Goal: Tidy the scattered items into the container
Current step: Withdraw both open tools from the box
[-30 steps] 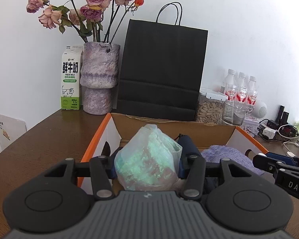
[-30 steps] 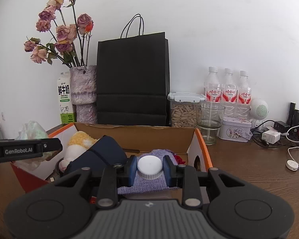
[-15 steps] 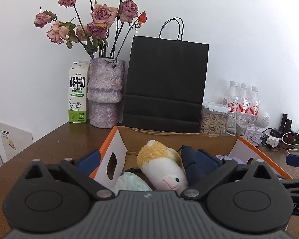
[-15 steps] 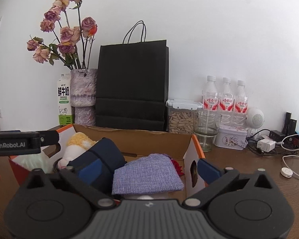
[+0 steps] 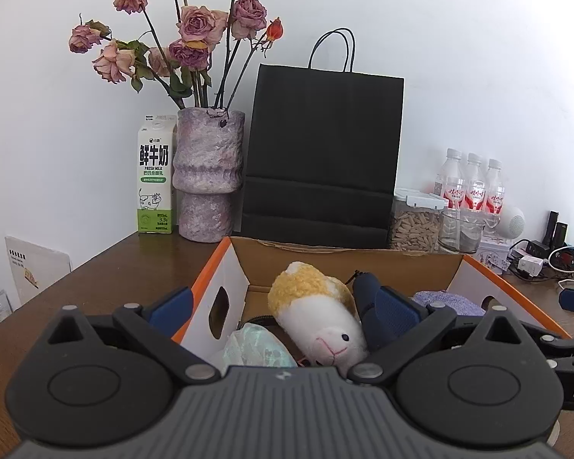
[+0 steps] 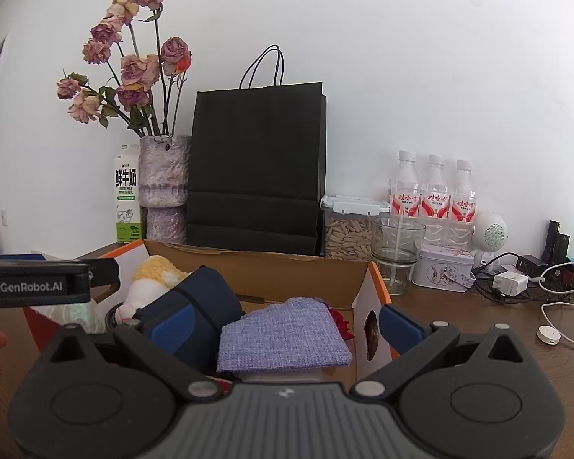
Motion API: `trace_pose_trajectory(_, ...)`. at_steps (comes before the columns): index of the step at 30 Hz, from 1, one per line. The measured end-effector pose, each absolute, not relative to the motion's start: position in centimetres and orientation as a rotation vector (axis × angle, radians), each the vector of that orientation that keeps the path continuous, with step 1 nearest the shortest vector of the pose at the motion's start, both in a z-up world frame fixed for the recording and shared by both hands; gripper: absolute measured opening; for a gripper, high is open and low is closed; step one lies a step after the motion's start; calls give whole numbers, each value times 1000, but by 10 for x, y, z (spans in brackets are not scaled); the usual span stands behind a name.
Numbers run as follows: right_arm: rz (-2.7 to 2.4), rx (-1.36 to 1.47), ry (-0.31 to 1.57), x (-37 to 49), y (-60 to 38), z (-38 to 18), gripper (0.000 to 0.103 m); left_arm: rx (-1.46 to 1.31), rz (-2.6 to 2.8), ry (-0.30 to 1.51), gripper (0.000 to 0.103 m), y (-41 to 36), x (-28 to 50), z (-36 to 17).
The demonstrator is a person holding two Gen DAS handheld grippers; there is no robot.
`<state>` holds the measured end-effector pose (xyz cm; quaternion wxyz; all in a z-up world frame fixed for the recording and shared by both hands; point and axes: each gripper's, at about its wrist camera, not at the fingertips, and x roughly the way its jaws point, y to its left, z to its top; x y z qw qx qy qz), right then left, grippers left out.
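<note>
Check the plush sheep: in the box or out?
In. The plush sheep lies tipped inside the cardboard box, between the pale green plastic bag and a navy pouch.

Black paper bag (image 5: 321,153), vase (image 5: 206,172), milk carton (image 5: 155,176).

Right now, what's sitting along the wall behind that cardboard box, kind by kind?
Water bottles: 3
Black paper bag: 1
Milk carton: 1
Vase of roses: 1
Seed jar: 1
Glass cup: 1
Tin: 1
Total: 9
</note>
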<state>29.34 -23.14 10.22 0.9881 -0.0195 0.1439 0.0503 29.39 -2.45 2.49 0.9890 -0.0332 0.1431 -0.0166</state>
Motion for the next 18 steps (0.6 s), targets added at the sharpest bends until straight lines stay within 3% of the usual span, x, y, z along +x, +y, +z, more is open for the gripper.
trace_pose_trajectory(18, 116, -29, 325, 277, -237, 112, 103, -48, -73, 270, 103, -34, 272, 28)
